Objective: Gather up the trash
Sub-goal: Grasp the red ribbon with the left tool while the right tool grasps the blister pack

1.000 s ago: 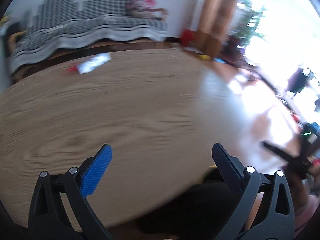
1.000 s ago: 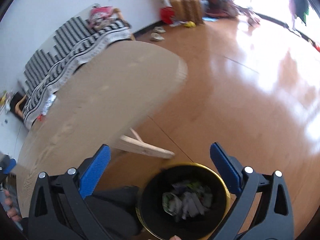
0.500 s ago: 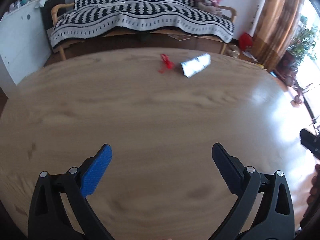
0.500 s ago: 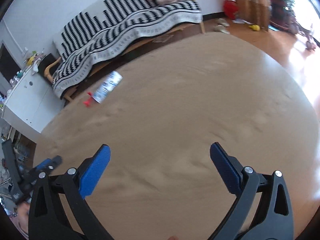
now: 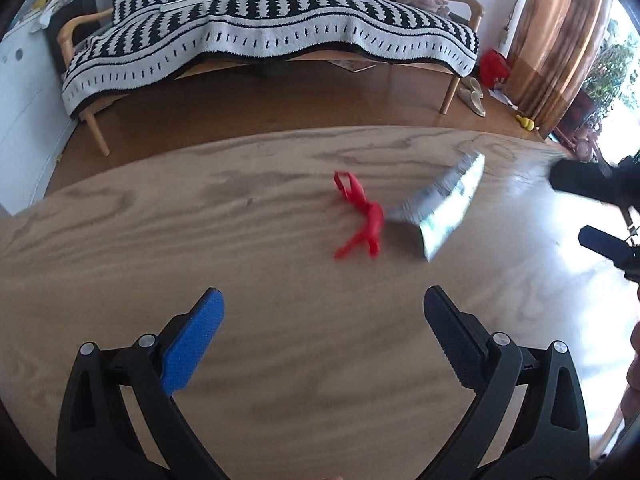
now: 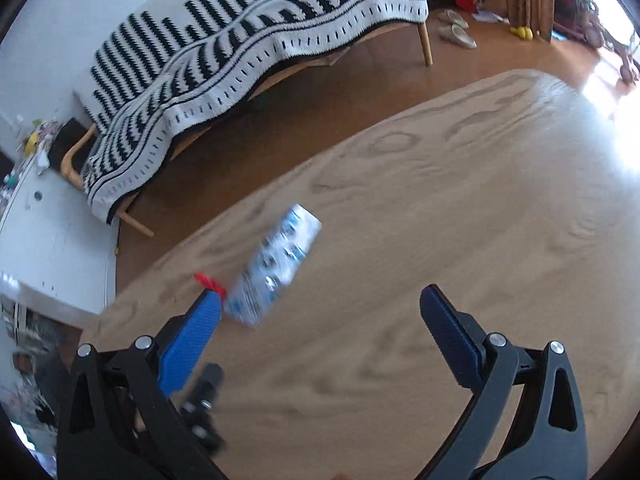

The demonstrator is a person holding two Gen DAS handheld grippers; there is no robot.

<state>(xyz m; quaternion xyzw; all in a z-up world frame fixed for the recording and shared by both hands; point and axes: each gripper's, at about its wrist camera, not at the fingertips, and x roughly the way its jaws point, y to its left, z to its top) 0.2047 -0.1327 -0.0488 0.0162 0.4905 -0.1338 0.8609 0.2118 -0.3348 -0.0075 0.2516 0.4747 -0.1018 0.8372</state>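
A red scrap of plastic [image 5: 362, 216] lies on the round wooden table [image 5: 200, 240], with a silvery blue-printed wrapper [image 5: 444, 204] just to its right. My left gripper [image 5: 320, 320] hangs open a short way in front of both, nothing between its fingers. In the right wrist view the same wrapper [image 6: 276, 266] lies ahead and to the left, the red scrap [image 6: 209, 282] peeking out beside the left fingertip. My right gripper [image 6: 320, 316] is open and holds nothing. It also shows as a dark shape [image 5: 592, 208] at the right edge of the left wrist view.
A wooden bench sofa with a black-and-white striped throw [image 5: 272, 28] stands beyond the table across a strip of wood floor. White cabinet [image 6: 44, 248] at left. Curtains [image 5: 560, 40], slippers [image 6: 454, 30] and plants sit at the far right. A hand edge [image 5: 634, 356] shows at right.
Both grippers swung from the bin and floor back over the table and moved closer to the red scrap and wrapper, which now look larger. Both stayed open.
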